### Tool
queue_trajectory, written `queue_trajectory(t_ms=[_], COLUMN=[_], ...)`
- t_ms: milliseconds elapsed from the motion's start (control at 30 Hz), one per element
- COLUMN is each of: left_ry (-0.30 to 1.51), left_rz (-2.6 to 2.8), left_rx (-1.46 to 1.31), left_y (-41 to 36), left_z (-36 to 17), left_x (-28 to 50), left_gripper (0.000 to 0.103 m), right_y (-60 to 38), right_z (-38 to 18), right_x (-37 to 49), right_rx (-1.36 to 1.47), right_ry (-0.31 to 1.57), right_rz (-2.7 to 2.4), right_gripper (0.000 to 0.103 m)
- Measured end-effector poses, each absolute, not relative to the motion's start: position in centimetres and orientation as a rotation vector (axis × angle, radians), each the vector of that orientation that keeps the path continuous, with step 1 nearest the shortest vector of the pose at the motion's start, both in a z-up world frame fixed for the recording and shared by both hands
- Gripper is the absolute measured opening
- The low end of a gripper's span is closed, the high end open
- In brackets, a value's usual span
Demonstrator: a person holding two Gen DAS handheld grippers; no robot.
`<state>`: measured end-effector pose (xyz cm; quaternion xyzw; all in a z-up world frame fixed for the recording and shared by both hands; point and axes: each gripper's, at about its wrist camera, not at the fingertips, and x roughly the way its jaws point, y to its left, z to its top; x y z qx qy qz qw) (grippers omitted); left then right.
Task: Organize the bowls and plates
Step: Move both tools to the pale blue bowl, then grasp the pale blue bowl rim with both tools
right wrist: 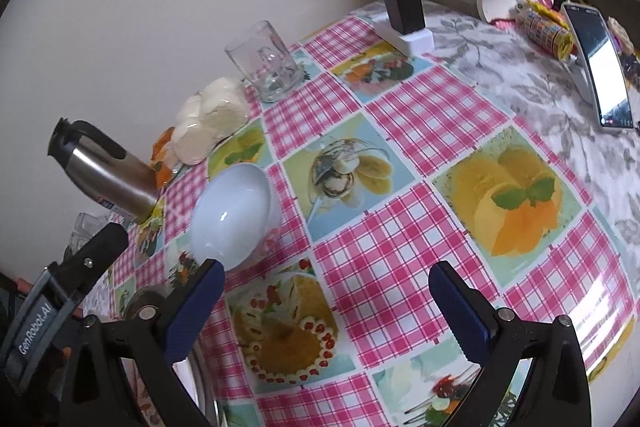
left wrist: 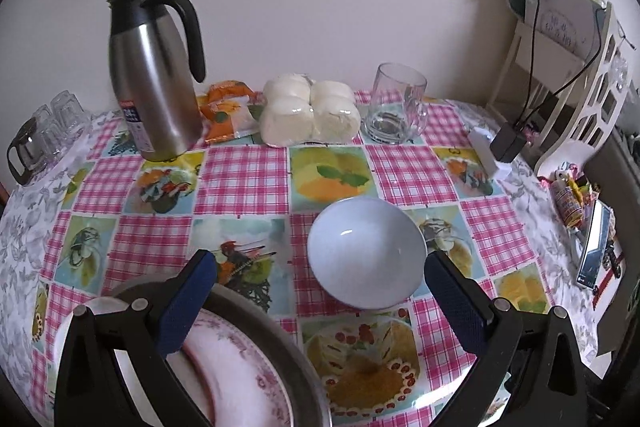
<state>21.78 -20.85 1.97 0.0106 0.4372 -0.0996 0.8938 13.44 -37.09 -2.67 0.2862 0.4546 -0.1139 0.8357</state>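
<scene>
A pale blue bowl (left wrist: 366,253) stands empty on the checked tablecloth, just ahead of my left gripper (left wrist: 320,269), which is open and empty above it. A pink-patterned plate (left wrist: 240,375) lies inside a grey metal dish (left wrist: 296,359) under the left finger. In the right wrist view the bowl (right wrist: 232,215) sits ahead of the left finger of my right gripper (right wrist: 326,285), which is open and empty above the cloth. The other gripper's body (right wrist: 52,303) shows at the far left.
A steel thermos jug (left wrist: 154,75), wrapped buns (left wrist: 310,111), an orange packet (left wrist: 226,111) and a glass mug (left wrist: 396,107) stand along the wall. Small glasses (left wrist: 48,135) are far left. A charger (left wrist: 506,143), white rack (left wrist: 560,67), phone (right wrist: 606,67) and sweets (right wrist: 544,31) are at right.
</scene>
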Motion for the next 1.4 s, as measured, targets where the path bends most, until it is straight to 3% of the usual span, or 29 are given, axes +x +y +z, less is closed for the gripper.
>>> queue_trajectory(t_ms=[300,400,567,1000,1200,1400], left_ry=[0.954,0.996,1.065,1.157,1.181,1.203], left_rz=[-0.159,-0.142,-0.142,-0.134,-0.131,-0.135], left_rx=[0.033,0.0,-0.018,-0.045,-0.046,-0.053], left_y=[-21.4,-21.0,-21.0,-22.0,-22.4,-22.6], left_z=[-0.4,-1.3,-2.7,-4.9,-5.7,-6.5], left_x=[24.5,25.5,26.7,28.3,28.7,28.6], left_gripper=[0.103,0.099,0.071,0.065,0.054,0.041], right_y=[-36.5,-36.2,-35.2,-33.9,-34.1,-34.4], right_z=[-4.2,-4.7,-5.5,-8.8,-9.7,-9.5], right_x=[16.0,16.8,18.5,21.2,21.8,21.4], right_rx=[0.581,0.58,0.572,0.622,0.674,0.662], right_ry=[0.975,0.974,0.965,0.999,0.988,1.0], right_rz=[-0.219,-0.214,-0.193,-0.108,-0.069,-0.057], right_gripper=[0.103,0.1,0.083,0.049,0.025,0.014])
